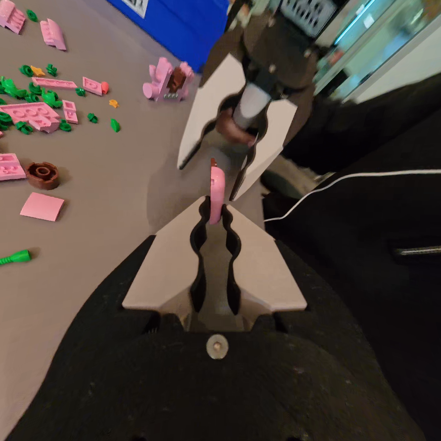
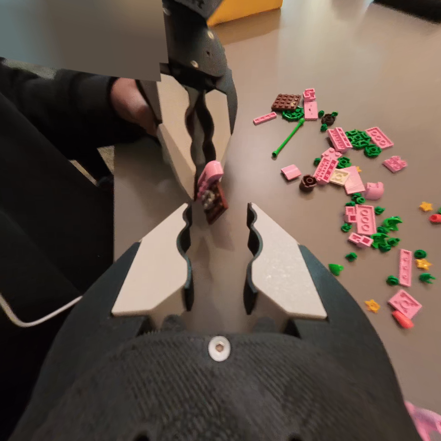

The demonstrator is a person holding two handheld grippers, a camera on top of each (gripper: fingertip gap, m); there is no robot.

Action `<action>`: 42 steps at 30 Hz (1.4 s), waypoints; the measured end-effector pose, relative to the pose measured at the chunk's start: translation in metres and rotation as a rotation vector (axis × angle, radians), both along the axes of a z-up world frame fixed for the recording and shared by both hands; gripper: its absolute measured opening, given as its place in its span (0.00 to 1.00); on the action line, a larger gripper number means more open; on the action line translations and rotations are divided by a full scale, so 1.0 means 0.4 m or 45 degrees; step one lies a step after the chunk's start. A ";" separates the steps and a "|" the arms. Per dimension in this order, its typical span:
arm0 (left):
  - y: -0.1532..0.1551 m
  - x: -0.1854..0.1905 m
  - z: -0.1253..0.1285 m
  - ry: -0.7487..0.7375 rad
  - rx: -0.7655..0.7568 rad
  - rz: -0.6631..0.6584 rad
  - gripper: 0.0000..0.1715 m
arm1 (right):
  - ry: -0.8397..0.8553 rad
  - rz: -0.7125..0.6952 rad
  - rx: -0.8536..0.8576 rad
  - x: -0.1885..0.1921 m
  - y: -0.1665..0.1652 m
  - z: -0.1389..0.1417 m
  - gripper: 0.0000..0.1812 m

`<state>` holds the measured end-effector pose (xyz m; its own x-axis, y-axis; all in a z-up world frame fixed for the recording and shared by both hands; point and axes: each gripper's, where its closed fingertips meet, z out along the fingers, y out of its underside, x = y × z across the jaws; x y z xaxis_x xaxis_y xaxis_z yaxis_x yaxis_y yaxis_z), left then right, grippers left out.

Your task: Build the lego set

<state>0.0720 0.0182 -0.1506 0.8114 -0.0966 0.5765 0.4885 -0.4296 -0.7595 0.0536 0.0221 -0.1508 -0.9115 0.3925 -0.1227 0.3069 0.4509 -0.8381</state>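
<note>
My left gripper (image 1: pixel 213 202) is shut on a small sub-assembly (image 1: pixel 216 195): a pink curved piece joined to a brown plate. It is held in the air above the grey table (image 1: pixel 119 238). In the right wrist view the same sub-assembly (image 2: pixel 211 191) hangs from the left gripper (image 2: pixel 207 177), brown plate lowest. My right gripper (image 2: pixel 218 205) is open and empty, its tips just short of the brown plate. It also shows in the left wrist view (image 1: pixel 207 183), facing the left one. A pink and brown partial build (image 1: pixel 168 81) stands on the table.
Loose pink plates, green leaves, a brown round brick (image 2: pixel 307 182), a pink tile (image 2: pixel 290 171), a green stalk (image 2: pixel 287 138) and a brown square plate (image 2: pixel 286 102) are scattered to the right. A blue box (image 1: pixel 176 26) and a yellow box (image 2: pixel 243 9) stand at the back. A white cable (image 1: pixel 334 188) crosses the person's dark clothing.
</note>
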 end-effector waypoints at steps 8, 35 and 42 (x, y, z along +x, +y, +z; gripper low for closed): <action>-0.023 -0.009 0.077 -0.273 0.257 -0.027 0.05 | -0.268 0.008 -0.480 0.003 -0.038 0.084 0.06; -0.023 -0.083 0.051 -0.091 0.189 0.241 0.25 | -0.436 -0.329 -0.343 -0.022 -0.016 -0.011 0.03; -0.019 -0.095 0.033 0.187 0.084 0.315 0.27 | -0.632 -0.552 -0.307 -0.036 0.024 -0.088 0.04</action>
<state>0.0339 0.0107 -0.1375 0.8892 0.0815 0.4503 0.4552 -0.2582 -0.8521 0.0393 0.0319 -0.1860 -0.4926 0.6173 -0.6133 0.7893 0.0202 -0.6137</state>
